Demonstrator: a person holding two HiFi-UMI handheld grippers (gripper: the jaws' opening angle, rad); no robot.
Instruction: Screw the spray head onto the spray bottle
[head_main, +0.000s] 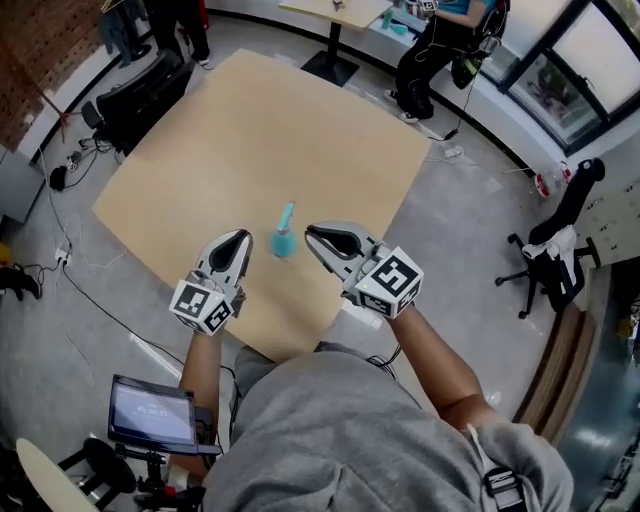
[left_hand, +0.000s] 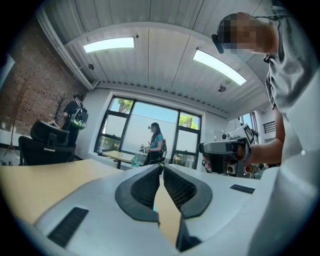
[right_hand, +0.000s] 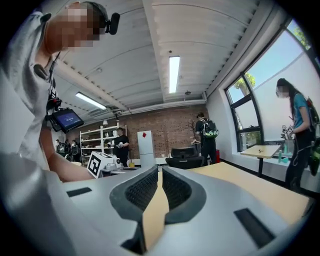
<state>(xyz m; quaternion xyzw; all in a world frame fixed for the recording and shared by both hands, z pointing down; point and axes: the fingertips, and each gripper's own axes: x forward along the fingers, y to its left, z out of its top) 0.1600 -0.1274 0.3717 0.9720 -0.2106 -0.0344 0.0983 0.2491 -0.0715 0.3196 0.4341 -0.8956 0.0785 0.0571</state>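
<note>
The pale wooden table (head_main: 200, 150) carries a small teal spray bottle (head_main: 283, 243) near its front edge, between the two gripper tips and touched by neither. A slimmer teal part (head_main: 288, 212) runs away from it, probably the spray head, but it is too small to tell whether the two are joined.

The left gripper (head_main: 240, 240) and right gripper (head_main: 311, 233) are both clenched on nothing, their ribbed pads meeting.

The bottle looks like thin, light plastic: smooth, easily tipped and likely to dent under a hard squeeze. I would clamp its body low with one gripper and turn the head by its collar with the other.

No brand or label is legible; only the grippers' square markers show.
</note>
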